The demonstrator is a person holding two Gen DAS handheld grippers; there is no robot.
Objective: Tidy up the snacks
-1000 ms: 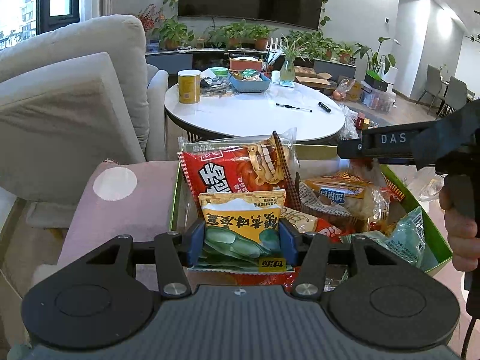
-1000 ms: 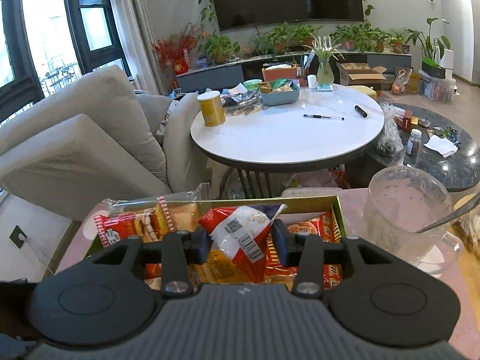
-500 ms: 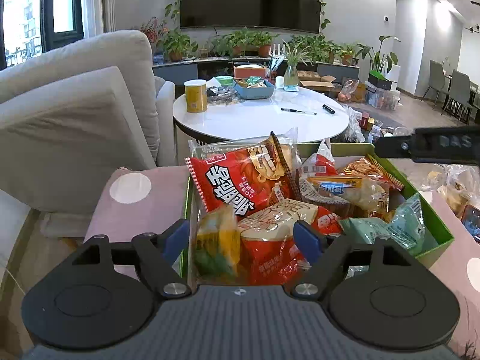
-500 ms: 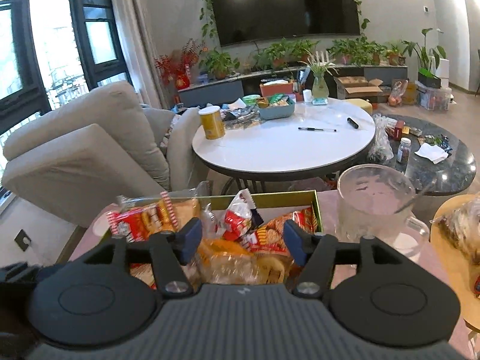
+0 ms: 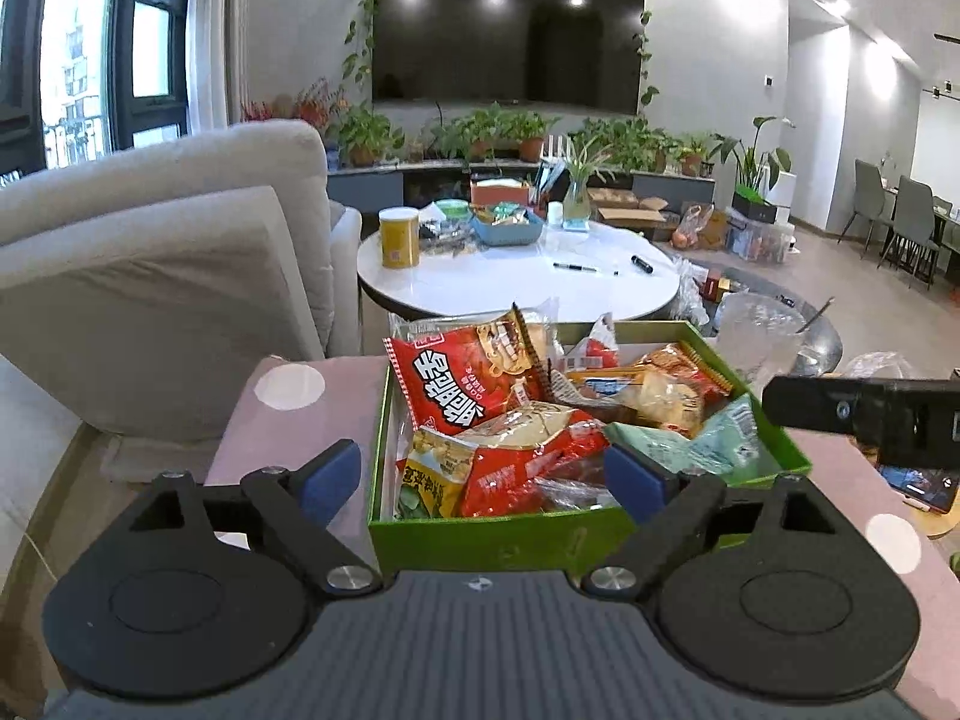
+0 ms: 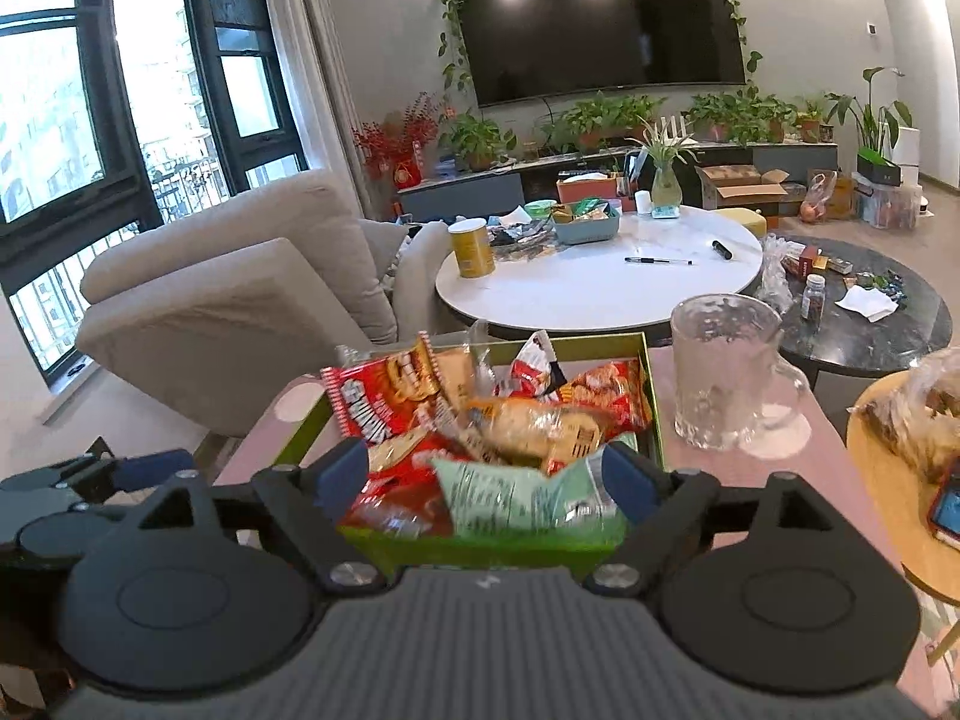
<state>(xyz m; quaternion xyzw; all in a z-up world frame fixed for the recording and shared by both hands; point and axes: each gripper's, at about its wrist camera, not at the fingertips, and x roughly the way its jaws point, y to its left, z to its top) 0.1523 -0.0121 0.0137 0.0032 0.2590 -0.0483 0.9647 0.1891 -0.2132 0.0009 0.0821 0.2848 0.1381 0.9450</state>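
Observation:
A green box (image 5: 492, 534) on the pink table holds several snack packets: a big red bag (image 5: 462, 384), a yellow-green pack (image 5: 435, 480), a mint-green pack (image 5: 702, 444). My left gripper (image 5: 483, 480) is open and empty, held back above the box's near edge. My right gripper (image 6: 483, 477) is open and empty, above the box (image 6: 480, 546) from its near side. The mint-green pack (image 6: 516, 495) lies just ahead of it. The right gripper also shows at the right of the left wrist view (image 5: 864, 414).
A glass mug (image 6: 729, 378) stands right of the box. A phone (image 6: 948, 507) and a bagged item (image 6: 918, 414) lie on a round wooden tray at right. Beyond stand a white round table (image 6: 600, 288), a dark table (image 6: 864, 318) and a beige sofa (image 6: 240, 288).
Both grippers opened and let go of their snack packs into the box, then drew back and up. The yellow-green pack and the red-white pack now lie in the box.

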